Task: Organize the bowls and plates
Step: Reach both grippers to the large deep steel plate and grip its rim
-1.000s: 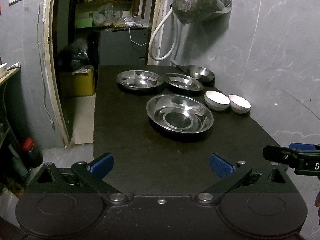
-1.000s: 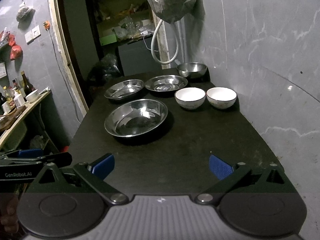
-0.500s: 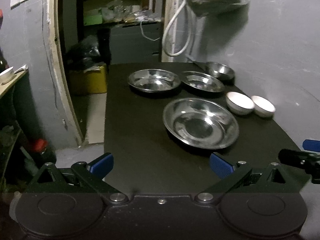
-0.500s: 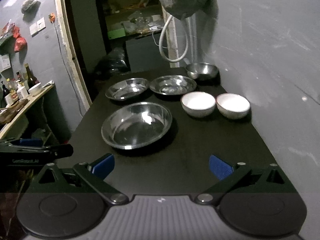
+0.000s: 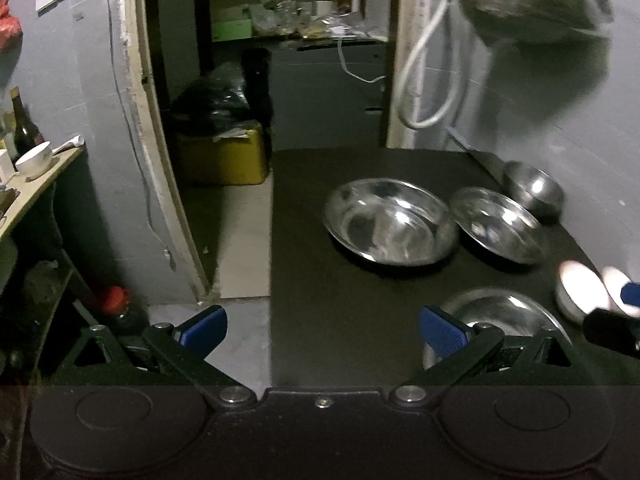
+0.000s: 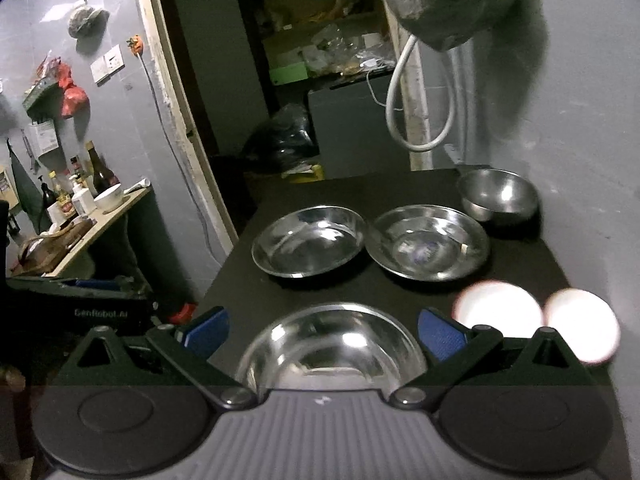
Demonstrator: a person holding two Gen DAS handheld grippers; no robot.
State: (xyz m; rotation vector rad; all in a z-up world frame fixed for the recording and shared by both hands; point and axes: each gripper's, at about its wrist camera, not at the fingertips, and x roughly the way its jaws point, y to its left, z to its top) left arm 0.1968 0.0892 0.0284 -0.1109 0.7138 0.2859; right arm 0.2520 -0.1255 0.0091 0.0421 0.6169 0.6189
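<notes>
Steel plates (image 6: 308, 244) crowd a black table (image 6: 360, 188) by grey walls; both grippers' fingers (image 5: 204, 326) spread, empty.

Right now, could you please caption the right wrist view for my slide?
Open right claw above a steel plate, two more plates and two white bowls on the black table.

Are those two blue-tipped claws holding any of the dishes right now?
No. Both the left gripper and right gripper are open and empty; the nearest steel plate just sits on the table below the right one.
</notes>
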